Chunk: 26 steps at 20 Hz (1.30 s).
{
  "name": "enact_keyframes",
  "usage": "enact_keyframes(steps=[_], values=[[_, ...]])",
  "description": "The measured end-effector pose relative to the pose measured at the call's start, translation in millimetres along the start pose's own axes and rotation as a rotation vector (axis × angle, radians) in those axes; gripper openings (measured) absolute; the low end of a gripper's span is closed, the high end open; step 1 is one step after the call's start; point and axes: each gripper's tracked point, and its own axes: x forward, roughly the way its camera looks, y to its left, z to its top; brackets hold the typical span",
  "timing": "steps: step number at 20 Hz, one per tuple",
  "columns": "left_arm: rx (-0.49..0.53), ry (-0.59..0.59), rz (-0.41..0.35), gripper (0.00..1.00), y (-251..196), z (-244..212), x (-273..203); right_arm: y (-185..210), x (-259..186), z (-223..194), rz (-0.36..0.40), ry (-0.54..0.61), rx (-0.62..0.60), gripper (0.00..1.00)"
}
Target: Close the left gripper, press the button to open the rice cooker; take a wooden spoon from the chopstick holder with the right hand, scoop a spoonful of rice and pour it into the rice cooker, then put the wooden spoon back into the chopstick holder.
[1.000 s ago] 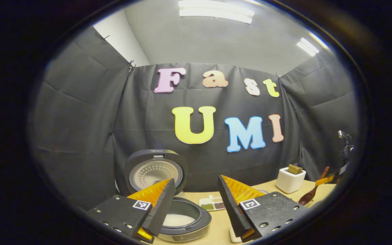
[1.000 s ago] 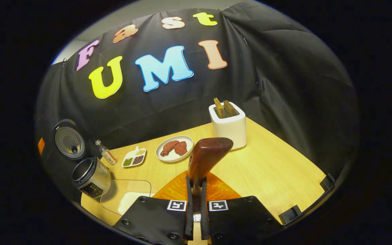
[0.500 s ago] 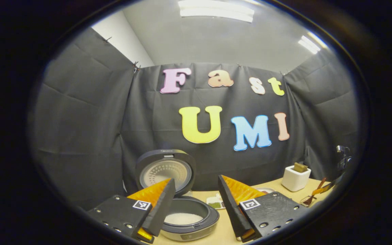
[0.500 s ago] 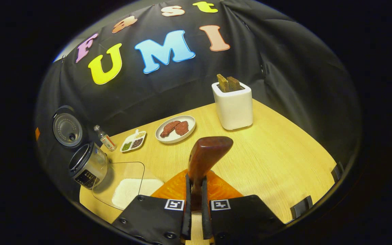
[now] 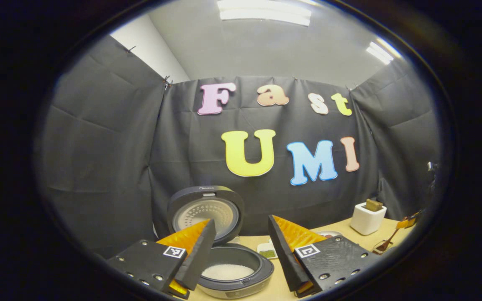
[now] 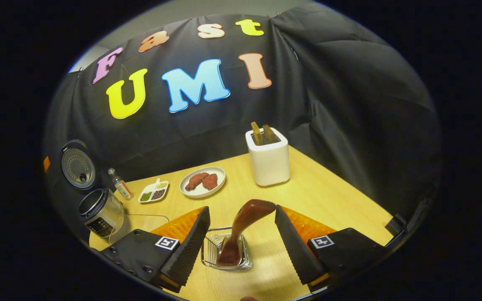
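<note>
Jaws of our right gripper [image 6: 239, 234] stand apart around the wooden spoon [image 6: 241, 231], untouched, upright in the wire chopstick holder [image 6: 225, 253]; our left gripper's [image 5: 241, 246] jaws gape too.

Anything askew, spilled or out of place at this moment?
Nothing spilled or damaged. The spoon stands tilted in the wire holder, bowl end up, between the open jaws of the right gripper. The rice cooker stands open, with rice inside.
</note>
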Motion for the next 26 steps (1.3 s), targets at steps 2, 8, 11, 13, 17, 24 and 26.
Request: enact_keyframes(steps=[2,8,11,13,17,24,26], values=[[0.003,0.001,0.01,0.8,5,4,12,-5,-14,27,-0.029,-0.077,-0.051,0.98],[0.018,-0.031,0.034,0.8,30,32,63,0,-47,85,-0.059,-0.214,-0.134,0.98],[0.01,-0.06,0.061,0.8,56,52,99,12,-58,97,-0.061,-0.258,-0.155,0.98],[-0.002,-0.08,0.075,0.8,73,64,128,17,-62,97,-0.066,-0.271,-0.169,0.98],[-0.005,-0.028,0.104,0.78,102,51,184,23,-67,92,-0.074,-0.269,-0.181,0.98],[-0.032,0.106,0.127,0.78,123,0,236,24,-65,84,-0.074,-0.24,-0.18,0.98],[-0.04,0.108,0.124,0.8,123,-3,236,26,-65,86,-0.066,-0.242,-0.184,0.98]])
